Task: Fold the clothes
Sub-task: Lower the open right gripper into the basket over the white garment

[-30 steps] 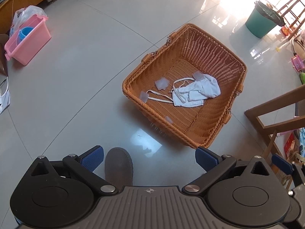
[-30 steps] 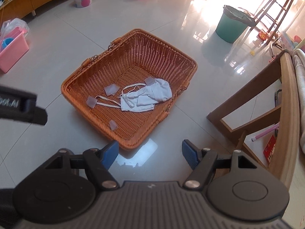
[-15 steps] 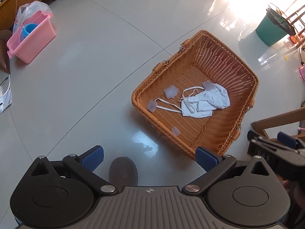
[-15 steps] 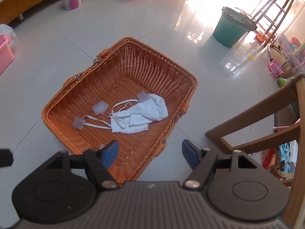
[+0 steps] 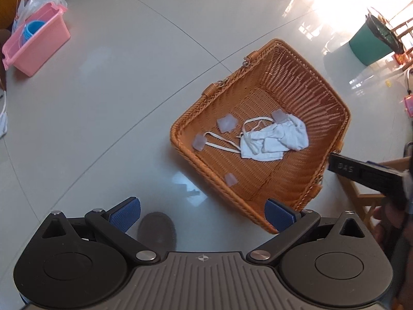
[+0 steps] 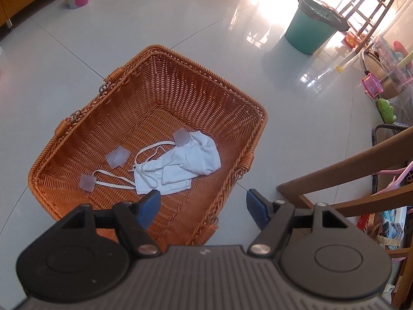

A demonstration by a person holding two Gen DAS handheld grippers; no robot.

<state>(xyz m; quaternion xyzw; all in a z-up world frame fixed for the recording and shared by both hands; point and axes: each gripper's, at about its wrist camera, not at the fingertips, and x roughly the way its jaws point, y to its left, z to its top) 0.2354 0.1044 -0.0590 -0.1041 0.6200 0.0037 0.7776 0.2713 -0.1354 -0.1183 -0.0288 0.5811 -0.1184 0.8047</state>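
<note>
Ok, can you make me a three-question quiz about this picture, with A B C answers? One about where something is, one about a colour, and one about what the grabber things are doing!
1. Where is the white garment?
A. Inside the wicker basket
B. On the bare floor
C. In the pink bin

2. What colour is the trash bucket near the sunny window?
A. Red
B. Yellow
C. Teal green

3. What are the left gripper and the right gripper doing?
A. Both pinching the garment
B. Both open, holding nothing
C. One is holding the basket

Answers:
1. A, the cloth lies crumpled on the basket's woven bottom.
2. C, its side is teal green with a dark bag lining the rim.
3. B, each pair of blue pads stands wide apart with nothing between them.
</note>
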